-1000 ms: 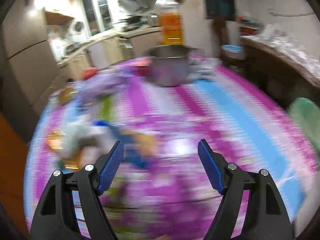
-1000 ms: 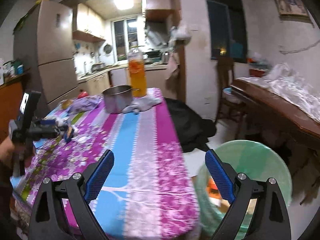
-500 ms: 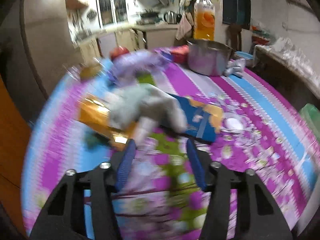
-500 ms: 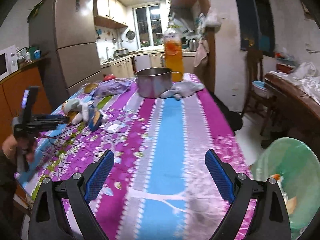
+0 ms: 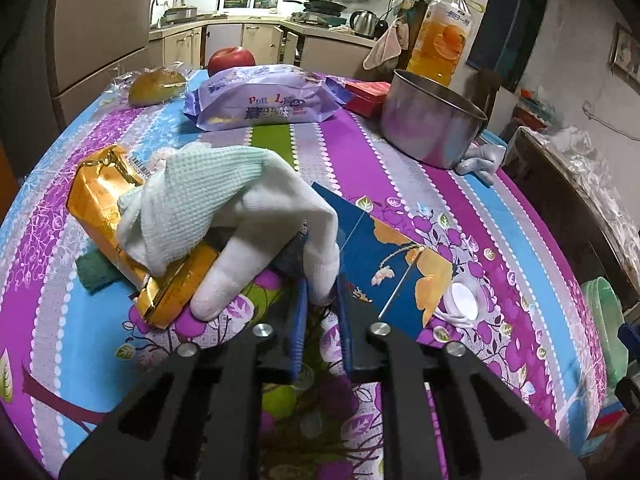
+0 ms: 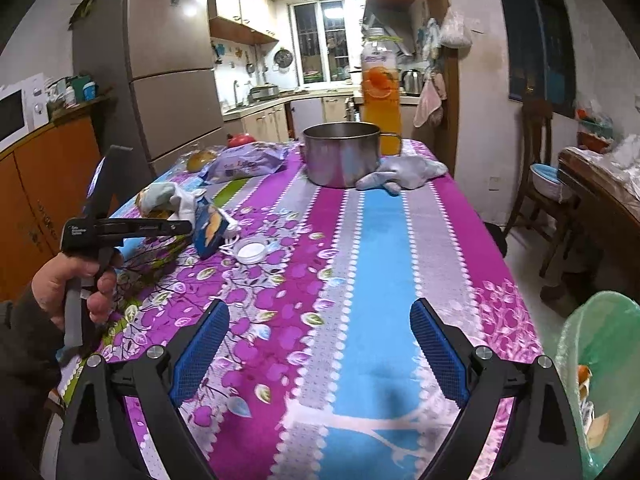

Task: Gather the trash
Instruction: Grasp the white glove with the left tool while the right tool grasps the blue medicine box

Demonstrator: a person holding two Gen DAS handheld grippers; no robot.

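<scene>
My left gripper (image 5: 322,300) is shut on a finger of a white knit glove (image 5: 224,208) that lies over a gold wrapper (image 5: 108,220) on the flowered tablecloth (image 5: 500,240). A blue carton (image 5: 384,256) and a white lid (image 5: 464,300) lie just right of it. In the right wrist view the left gripper (image 6: 184,226) sits by the glove (image 6: 172,200) and carton (image 6: 210,228). My right gripper (image 6: 320,356) is open and empty over the table's near end. A green-lined trash bin (image 6: 600,344) stands at the lower right.
A steel pot (image 5: 432,128), an orange juice bottle (image 5: 440,36), a purple bread bag (image 5: 260,100), a red box (image 5: 368,96), an apple (image 5: 232,60) and a wrapped bun (image 5: 156,86) stand at the far end. A grey glove (image 6: 404,172) lies by the pot (image 6: 340,152).
My left gripper has moved in on the white glove and shut on one of its fingers. My right gripper has swung left over the table and stayed open.
</scene>
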